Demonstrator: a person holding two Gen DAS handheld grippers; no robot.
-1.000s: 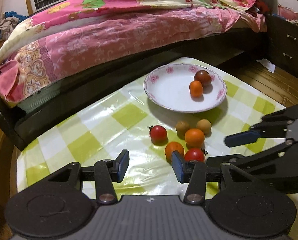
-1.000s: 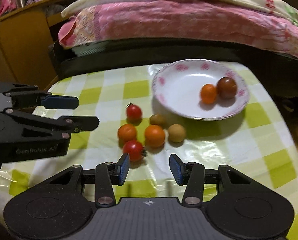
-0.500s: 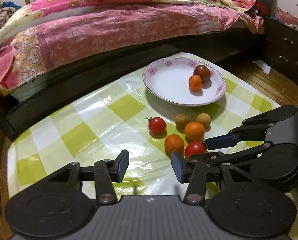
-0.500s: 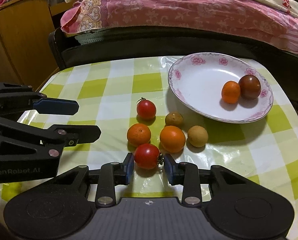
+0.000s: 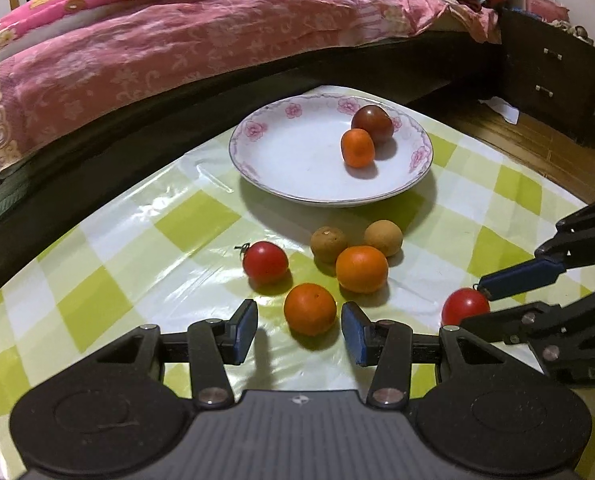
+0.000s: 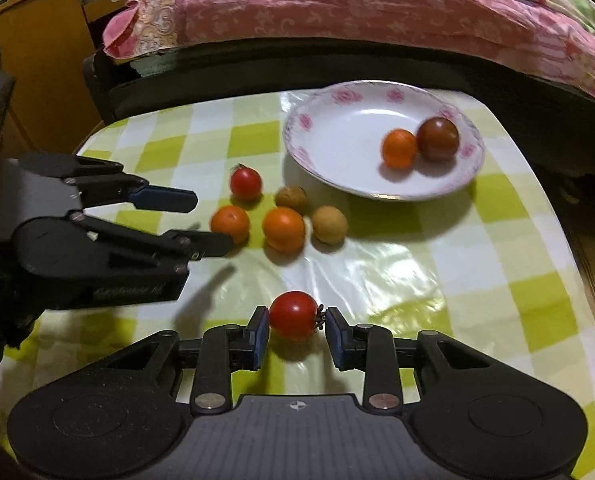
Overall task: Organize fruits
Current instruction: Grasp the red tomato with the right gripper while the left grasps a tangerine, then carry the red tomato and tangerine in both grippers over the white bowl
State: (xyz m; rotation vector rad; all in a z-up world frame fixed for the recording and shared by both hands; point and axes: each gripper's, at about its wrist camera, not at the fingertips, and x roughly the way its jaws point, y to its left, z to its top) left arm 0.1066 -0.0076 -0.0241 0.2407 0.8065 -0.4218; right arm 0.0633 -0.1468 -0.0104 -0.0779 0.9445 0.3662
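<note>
Glossy, smooth red cherry tomato (image 6: 293, 315) is sitting pinched between the narrowed pads of the right gripper (image 6: 293, 334), near the table's front edge; being round and slick, it is liable to squirt out. Left gripper (image 5: 299, 326) is hanging part-open, holding nothing, straddling a matte orange fruit (image 5: 310, 309) without touching. Beyond, the floral porcelain plate (image 5: 289, 184) is holding two fruits.

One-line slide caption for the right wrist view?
Right gripper clamps a red tomato above the checked tablecloth, short of the floral plate.
</note>
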